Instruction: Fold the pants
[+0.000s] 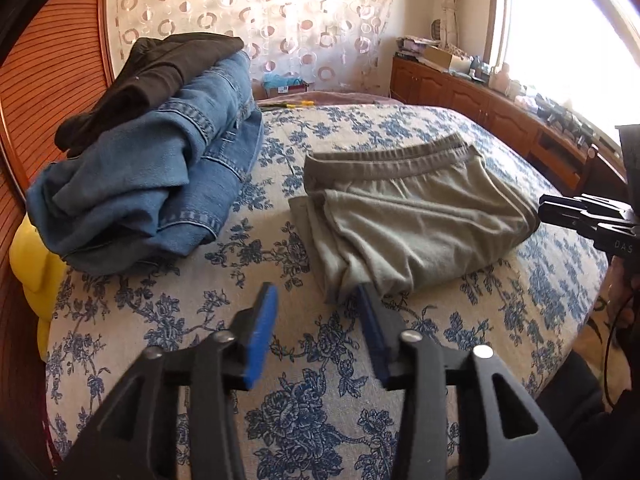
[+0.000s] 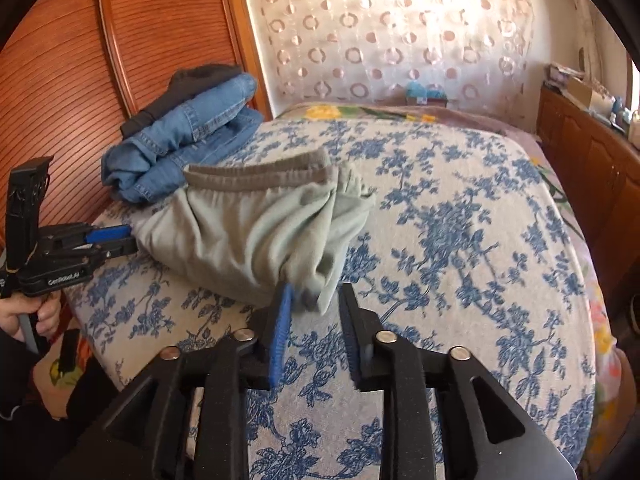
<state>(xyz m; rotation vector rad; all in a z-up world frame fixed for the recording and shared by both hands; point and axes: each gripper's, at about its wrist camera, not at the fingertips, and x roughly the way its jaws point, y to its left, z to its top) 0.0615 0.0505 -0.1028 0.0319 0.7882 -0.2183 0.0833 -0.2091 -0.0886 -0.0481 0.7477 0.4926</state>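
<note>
Left wrist: folded pants (image 1: 416, 216) on floral bedspread (image 1: 320, 360), curtain (image 1: 280, 20) behind.

a bed (image 1: 280, 360) covered by a cream bedspread (image 2: 460, 280) with a blue floral print carries the things. on it lie folded grey-green sweatpants (image 1: 412, 216), elastic waistband toward the far side. just beside them, at the bed's left edge near the wooden slatted panel, sits a stack of folded blue jeans (image 1: 160, 184) with a dark garment (image 1: 160, 72) on top. a floral blanket (image 2: 360, 114) lies across the far end.
</note>
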